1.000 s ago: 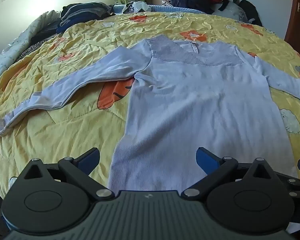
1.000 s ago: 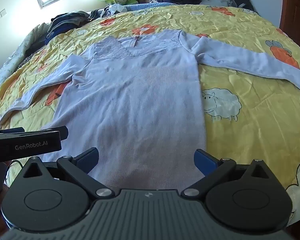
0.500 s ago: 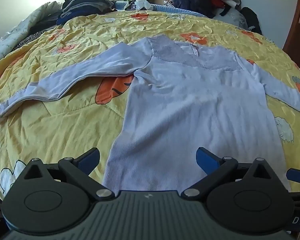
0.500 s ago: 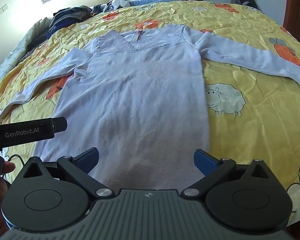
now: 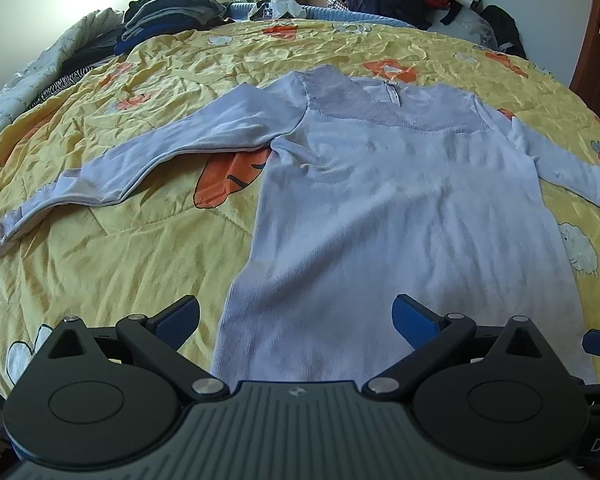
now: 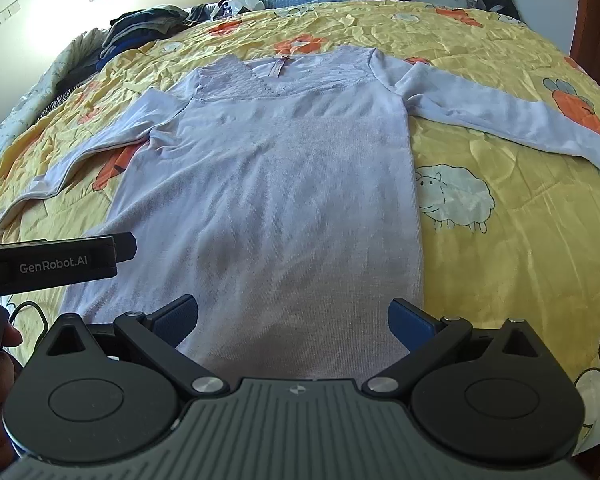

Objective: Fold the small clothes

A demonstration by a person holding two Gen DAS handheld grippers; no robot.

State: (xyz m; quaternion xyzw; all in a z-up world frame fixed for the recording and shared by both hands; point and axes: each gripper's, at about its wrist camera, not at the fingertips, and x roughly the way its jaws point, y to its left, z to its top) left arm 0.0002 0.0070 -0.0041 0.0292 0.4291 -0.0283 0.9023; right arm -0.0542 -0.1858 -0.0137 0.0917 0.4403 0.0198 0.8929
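The lilac long-sleeved top (image 5: 400, 208) lies face up and flat on the yellow quilt (image 5: 112, 264) of the bed, neckline at 12 o'clock, hem at 6, both sleeves spread outward. No fold is made; the whole task remains. The left gripper (image 5: 296, 316) and right gripper (image 6: 294, 314) hover near the hem, jaws wide apart and empty, apparently clear of the fabric.

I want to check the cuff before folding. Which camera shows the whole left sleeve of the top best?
The left wrist view: the left sleeve lies fully in frame, shoulder to cuff, on the yellow quilt. The right wrist view shows the same sleeve smaller at the picture's edge, its cuff end squeezed near the border and hard to read.
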